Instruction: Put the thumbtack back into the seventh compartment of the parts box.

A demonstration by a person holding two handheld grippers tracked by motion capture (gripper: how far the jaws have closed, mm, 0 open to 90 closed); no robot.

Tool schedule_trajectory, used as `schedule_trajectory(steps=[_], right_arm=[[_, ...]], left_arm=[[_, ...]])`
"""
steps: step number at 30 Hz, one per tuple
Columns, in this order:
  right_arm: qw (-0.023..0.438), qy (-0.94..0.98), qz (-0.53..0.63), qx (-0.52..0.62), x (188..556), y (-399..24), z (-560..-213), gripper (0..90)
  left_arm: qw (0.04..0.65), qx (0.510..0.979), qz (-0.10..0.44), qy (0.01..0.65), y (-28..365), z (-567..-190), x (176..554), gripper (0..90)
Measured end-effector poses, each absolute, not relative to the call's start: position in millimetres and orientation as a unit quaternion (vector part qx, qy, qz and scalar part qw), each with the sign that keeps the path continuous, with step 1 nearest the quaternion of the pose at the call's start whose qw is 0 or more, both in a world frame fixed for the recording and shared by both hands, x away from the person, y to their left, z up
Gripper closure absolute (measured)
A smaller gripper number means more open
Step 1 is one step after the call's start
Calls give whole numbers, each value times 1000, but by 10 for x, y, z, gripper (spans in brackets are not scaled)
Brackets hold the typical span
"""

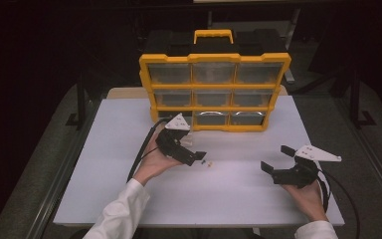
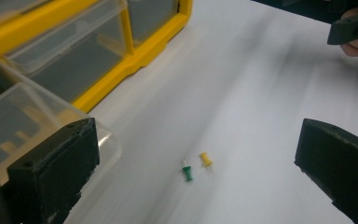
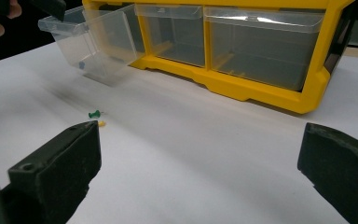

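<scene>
Pushpins, two: green pushpin [image 2: 187, 173] and yellow pushpin [image 2: 205, 159], lying loose and just beside each other on the white table [image 1: 129, 199], in front of the yellow drawer organizer [image 1: 215, 92]. Bottom-left clear drawer [image 3: 93, 39] pulled out and tilted. My left gripper [image 1: 195, 158] hovers near the pins, jaws spread, holding nothing. My right gripper [image 1: 274, 160] waits well apart, likewise spread and unladen. Step, as I judge: reaching to pick. Next: lower, straddle one pin, close gently.

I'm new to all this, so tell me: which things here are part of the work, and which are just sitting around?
In use:
- green push pin
- yellow push pin
- pulled-out clear drawer
- left gripper, open
- right gripper, open

Just there:
- the organiser's other drawers
- white table
</scene>
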State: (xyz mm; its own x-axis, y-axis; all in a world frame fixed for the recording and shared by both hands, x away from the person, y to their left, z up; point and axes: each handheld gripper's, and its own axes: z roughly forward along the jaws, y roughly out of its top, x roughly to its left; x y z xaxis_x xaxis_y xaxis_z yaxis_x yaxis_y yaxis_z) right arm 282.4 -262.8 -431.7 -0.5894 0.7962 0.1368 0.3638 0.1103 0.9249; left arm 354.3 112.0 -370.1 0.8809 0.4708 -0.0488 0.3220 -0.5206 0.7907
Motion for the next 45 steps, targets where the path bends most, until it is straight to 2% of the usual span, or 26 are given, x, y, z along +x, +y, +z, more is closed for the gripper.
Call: schedule_trajectory(steps=[24,35,45], right_arm=[[204,716,531,404,2814,-2637,-4318,0],[204,717,531,403,2814,-2639,-4318,0],[201,718,531,403,2811,-2637,-4324,0]], left_arm=[[406,882,46,233,859,-4047,3499,0],[388,887,48,244,860,-4204,3549,62],[383,886,28,260,861,-4334,3634,140]])
